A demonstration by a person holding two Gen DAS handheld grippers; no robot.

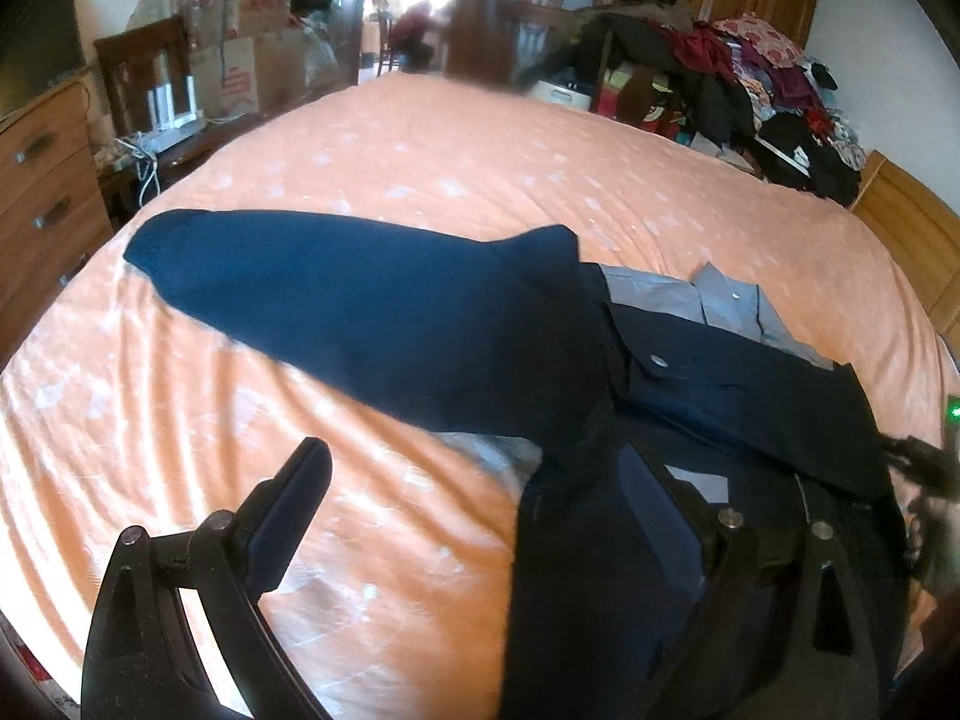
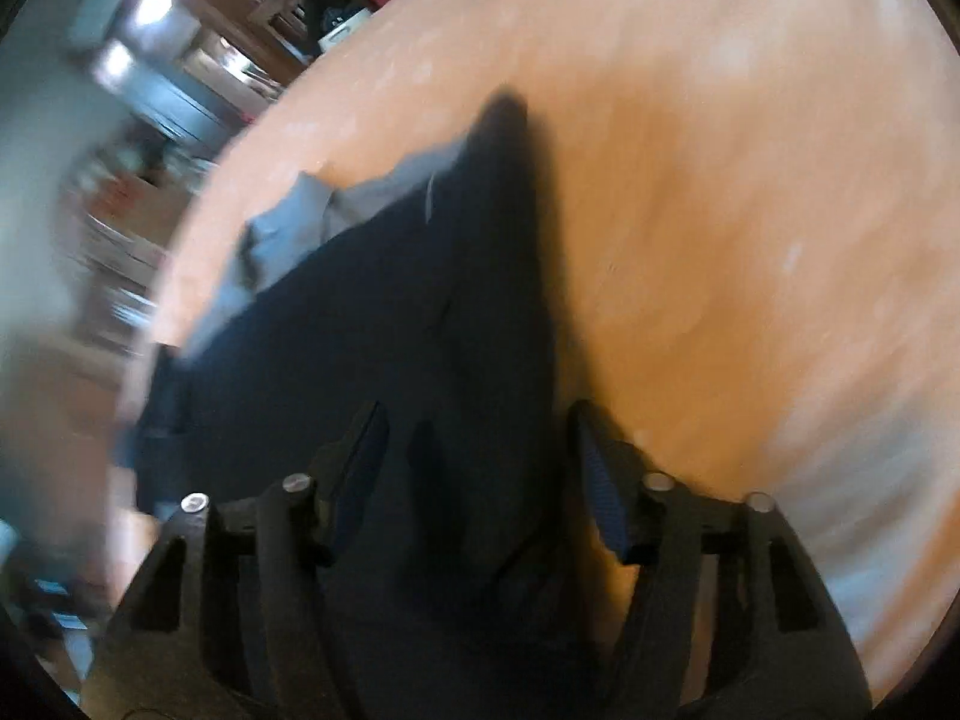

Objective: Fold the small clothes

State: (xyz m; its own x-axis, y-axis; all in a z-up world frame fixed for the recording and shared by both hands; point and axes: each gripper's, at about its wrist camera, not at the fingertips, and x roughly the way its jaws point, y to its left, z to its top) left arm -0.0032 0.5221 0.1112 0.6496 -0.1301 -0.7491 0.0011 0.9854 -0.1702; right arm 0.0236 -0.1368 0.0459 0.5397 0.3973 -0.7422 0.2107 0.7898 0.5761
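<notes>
A small navy jacket (image 1: 720, 378) with a grey collar (image 1: 714, 300) and metal snaps lies on the orange bed sheet (image 1: 420, 150). One sleeve (image 1: 360, 306) stretches out to the left. In the left wrist view my left gripper (image 1: 474, 504) is wide open, its left finger over bare sheet. Dark cloth of the jacket's lower part covers most of its right finger. The right wrist view is blurred. It shows the jacket (image 2: 372, 324) lying between and ahead of the fingers of my right gripper (image 2: 480, 468), which stands open with cloth beneath it.
A heap of mixed clothes (image 1: 774, 78) is piled at the far right corner of the bed. A wooden dresser (image 1: 42, 180) and a chair (image 1: 144, 72) stand to the left. Wooden panels (image 1: 912, 240) border the bed on the right. An open doorway (image 1: 414, 0) is behind.
</notes>
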